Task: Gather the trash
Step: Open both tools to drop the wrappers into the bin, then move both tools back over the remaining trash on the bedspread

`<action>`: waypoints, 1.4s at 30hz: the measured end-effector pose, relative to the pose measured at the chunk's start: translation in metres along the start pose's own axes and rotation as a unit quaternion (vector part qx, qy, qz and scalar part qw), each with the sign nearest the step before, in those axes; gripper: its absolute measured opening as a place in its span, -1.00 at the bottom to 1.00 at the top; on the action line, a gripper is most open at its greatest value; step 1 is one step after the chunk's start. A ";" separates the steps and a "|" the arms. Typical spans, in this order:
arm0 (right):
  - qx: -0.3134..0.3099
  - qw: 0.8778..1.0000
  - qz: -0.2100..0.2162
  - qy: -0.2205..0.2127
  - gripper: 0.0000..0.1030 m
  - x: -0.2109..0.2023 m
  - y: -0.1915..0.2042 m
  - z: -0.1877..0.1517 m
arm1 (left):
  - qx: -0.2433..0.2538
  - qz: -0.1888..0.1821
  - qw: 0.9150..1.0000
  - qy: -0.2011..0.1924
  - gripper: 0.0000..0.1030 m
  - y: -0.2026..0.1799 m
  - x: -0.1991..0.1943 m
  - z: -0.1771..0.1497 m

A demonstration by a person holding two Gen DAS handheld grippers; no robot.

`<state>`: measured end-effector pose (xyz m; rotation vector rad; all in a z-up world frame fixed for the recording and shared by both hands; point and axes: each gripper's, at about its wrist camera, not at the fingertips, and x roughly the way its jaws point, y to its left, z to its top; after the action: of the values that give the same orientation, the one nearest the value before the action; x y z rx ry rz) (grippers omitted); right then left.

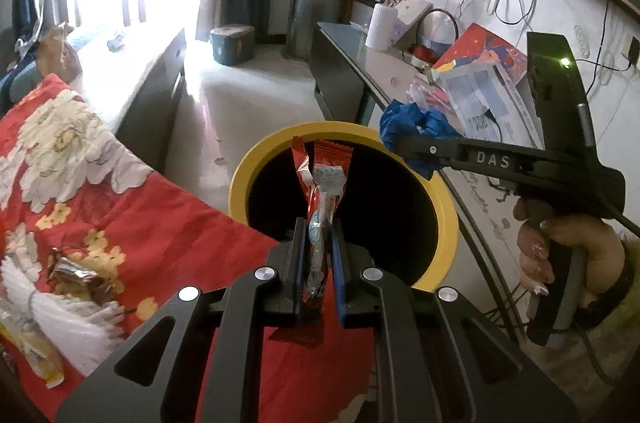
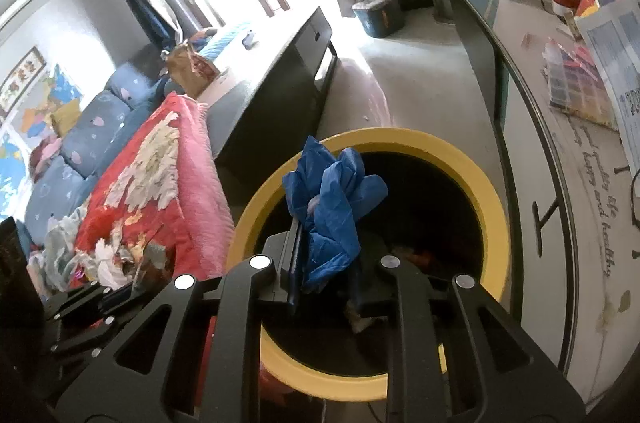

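Observation:
A yellow-rimmed bin (image 1: 240,183) with a dark inside stands between the bed and a table. My left gripper (image 1: 318,251) is shut on a red snack wrapper (image 1: 324,183), which stands up between the blue pads above the bin's mouth. In the same view my right gripper (image 1: 400,143) reaches in from the right over the bin's far rim, with a crumpled blue glove (image 1: 404,121) in it. In the right wrist view the blue glove (image 2: 332,207) sits between the fingers of the right gripper (image 2: 326,271), directly over the bin (image 2: 492,207). Some dark rubbish lies at the bin's bottom.
A bed with a red floral blanket (image 1: 100,183) lies on the left; a silver foil wrapper (image 1: 80,279) and a yellow packet (image 1: 40,359) lie on it. A glass-topped table (image 1: 380,71) with papers and a white vase runs along the right. A person's hand (image 1: 560,247) holds the right gripper.

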<state>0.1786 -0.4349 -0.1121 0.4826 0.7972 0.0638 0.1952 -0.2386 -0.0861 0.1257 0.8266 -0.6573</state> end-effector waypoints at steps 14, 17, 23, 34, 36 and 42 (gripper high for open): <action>0.040 0.999 -0.004 -0.007 -0.22 -0.001 -0.020 0.001 | -0.022 -0.012 1.000 -0.002 -0.24 0.008 0.029 0.014; 0.036 0.999 -0.019 -0.018 -0.04 -0.004 -0.020 0.002 | -0.031 -0.012 0.999 -0.011 0.11 0.012 0.024 0.015; 0.014 0.998 -0.035 -0.042 0.20 -0.011 -0.010 0.005 | -0.051 0.011 0.998 -0.041 0.69 0.021 0.002 0.014; -0.033 0.998 -0.022 -0.058 0.35 -0.019 0.023 0.003 | -0.083 0.066 0.990 -0.090 0.83 0.043 -0.048 0.009; -0.042 0.997 -0.016 -0.060 0.37 -0.021 0.031 0.001 | -0.085 0.074 0.989 -0.096 0.83 0.047 -0.057 0.006; -0.070 0.996 0.002 -0.063 0.38 -0.026 0.054 -0.003 | -0.097 0.087 0.985 -0.111 0.83 0.058 -0.077 -0.001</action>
<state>0.1651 -0.3920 -0.0726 0.3513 0.6634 0.0912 0.1905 -0.1543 -0.0393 -0.0516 0.6522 -0.4143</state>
